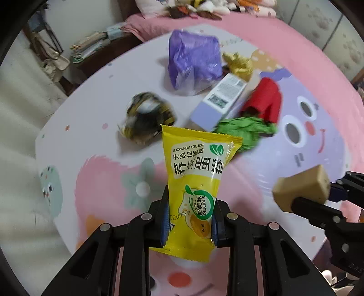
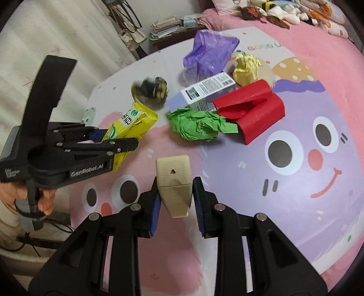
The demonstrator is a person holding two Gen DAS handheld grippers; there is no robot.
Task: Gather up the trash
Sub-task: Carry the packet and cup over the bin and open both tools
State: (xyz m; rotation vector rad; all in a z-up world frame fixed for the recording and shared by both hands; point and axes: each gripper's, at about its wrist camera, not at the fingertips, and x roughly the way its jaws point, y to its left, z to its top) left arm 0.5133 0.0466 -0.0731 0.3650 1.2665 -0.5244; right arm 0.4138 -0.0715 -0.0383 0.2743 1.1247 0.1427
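My left gripper (image 1: 191,218) is shut on a yellow egg-roll snack wrapper (image 1: 198,173), which stands up between the blue pads above the mat; the same gripper (image 2: 118,141) and wrapper (image 2: 130,125) show at the left in the right wrist view. My right gripper (image 2: 175,202) is shut on a beige plastic block (image 2: 174,182), also seen at the right edge of the left wrist view as the beige block (image 1: 302,186). On the mat beyond lie a green crumpled paper (image 2: 198,125), a red folded carton (image 2: 252,111), a white-and-lilac box (image 2: 204,91), a yellow paper ball (image 2: 245,68), a black-and-gold crumpled wrapper (image 2: 152,88) and a purple plastic bag (image 2: 209,52).
Everything lies on a cartoon-print mat (image 2: 295,182) spread over a pink bed (image 2: 307,38). Plush toys (image 2: 284,11) pile at the bed's head. A side table with stacked papers (image 2: 168,27) stands at the back left, beside a pale curtain (image 2: 56,34). A person's hand (image 2: 43,200) holds the left gripper.
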